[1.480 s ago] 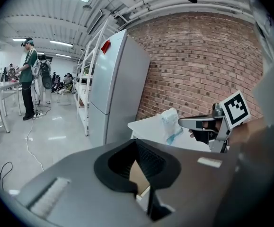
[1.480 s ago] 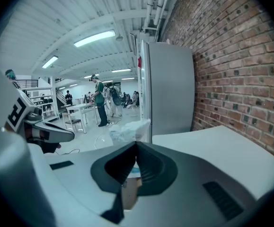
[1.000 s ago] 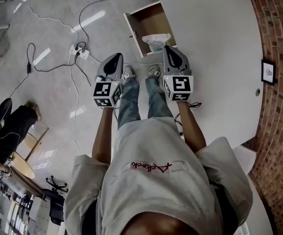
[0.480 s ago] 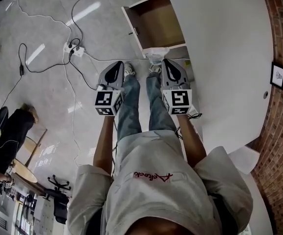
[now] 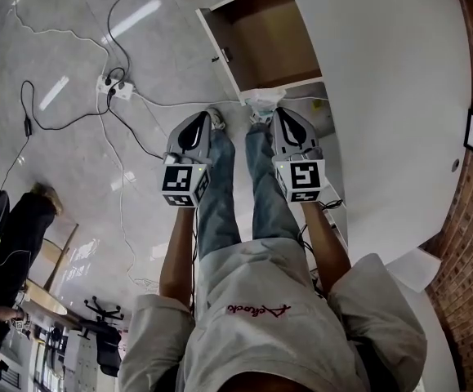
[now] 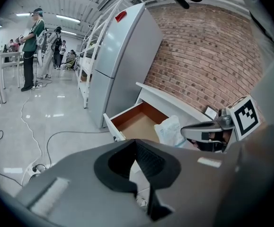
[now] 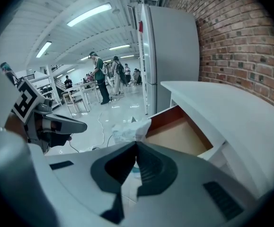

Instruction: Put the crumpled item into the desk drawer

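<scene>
Since one second ago, the crumpled item (image 5: pixel 265 99) has shifted from over the open drawer (image 5: pixel 219 49) to its near edge. The right gripper (image 5: pixel 278 114) is clamped on the crumpled item. The left gripper (image 5: pixel 206 118) is closed and empty, just beside it.

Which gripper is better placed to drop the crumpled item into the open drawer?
Right. The right gripper is shut on the crumpled item, right at the edge of the open drawer. The left gripper is shut on nothing and sits out over the floor.
</scene>
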Motion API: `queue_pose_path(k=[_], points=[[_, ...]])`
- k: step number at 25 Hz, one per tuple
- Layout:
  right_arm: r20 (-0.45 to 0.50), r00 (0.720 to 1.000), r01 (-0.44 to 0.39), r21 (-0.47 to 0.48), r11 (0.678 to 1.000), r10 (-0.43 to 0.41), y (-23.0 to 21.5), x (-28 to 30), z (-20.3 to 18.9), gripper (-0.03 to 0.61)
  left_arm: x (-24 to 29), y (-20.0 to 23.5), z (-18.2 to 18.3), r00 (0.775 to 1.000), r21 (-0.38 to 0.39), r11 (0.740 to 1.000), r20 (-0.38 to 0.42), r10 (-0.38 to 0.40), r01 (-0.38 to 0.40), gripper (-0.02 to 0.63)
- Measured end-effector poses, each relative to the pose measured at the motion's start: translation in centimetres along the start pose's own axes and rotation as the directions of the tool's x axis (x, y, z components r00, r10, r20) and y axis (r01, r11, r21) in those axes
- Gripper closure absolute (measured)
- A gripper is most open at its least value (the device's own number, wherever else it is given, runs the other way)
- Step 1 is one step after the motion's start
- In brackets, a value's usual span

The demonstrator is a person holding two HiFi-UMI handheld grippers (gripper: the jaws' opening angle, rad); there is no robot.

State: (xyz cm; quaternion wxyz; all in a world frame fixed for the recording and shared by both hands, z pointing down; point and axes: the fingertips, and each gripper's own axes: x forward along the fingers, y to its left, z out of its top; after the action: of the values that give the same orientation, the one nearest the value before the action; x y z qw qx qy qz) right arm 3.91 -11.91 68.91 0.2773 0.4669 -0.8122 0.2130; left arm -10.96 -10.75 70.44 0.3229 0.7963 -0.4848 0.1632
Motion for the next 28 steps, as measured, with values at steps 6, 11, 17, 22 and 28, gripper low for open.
queue_pose_path(k=[6,11,17,22,28], points=[[0.022,1.000,0.010,-0.002,1.000,-0.010,-1.3,3.1,-0.1,0.566,2.1,0.8,-0.7,1.000,0.000,1.000,0.008,-0.005,0.005,0.604],[0.041,0.999,0.014,-0.012,1.000,-0.014,-2.3,6.2,0.4,0.566,3.6,1.7,-1.7,0.999,-0.002,1.000,-0.033,-0.003,0.003,0.604],[0.049,0.998,0.032,-0.025,0.999,-0.031,-3.7,9.5,1.1,0.566,5.2,2.5,-1.5,1.000,0.000,1.000,-0.002,-0.004,0.004,0.604],[0.063,0.997,0.041,-0.032,0.999,-0.039,-4.6,12.1,2.4,0.566,6.0,2.8,-1.7,1.000,-0.008,1.000,0.010,-0.009,0.009,0.604],[0.120,0.992,0.044,-0.045,0.998,-0.038,-5.0,14.9,5.5,0.566,6.1,3.2,-2.1,1.000,-0.014,1.000,0.000,-0.008,0.008,0.604]])
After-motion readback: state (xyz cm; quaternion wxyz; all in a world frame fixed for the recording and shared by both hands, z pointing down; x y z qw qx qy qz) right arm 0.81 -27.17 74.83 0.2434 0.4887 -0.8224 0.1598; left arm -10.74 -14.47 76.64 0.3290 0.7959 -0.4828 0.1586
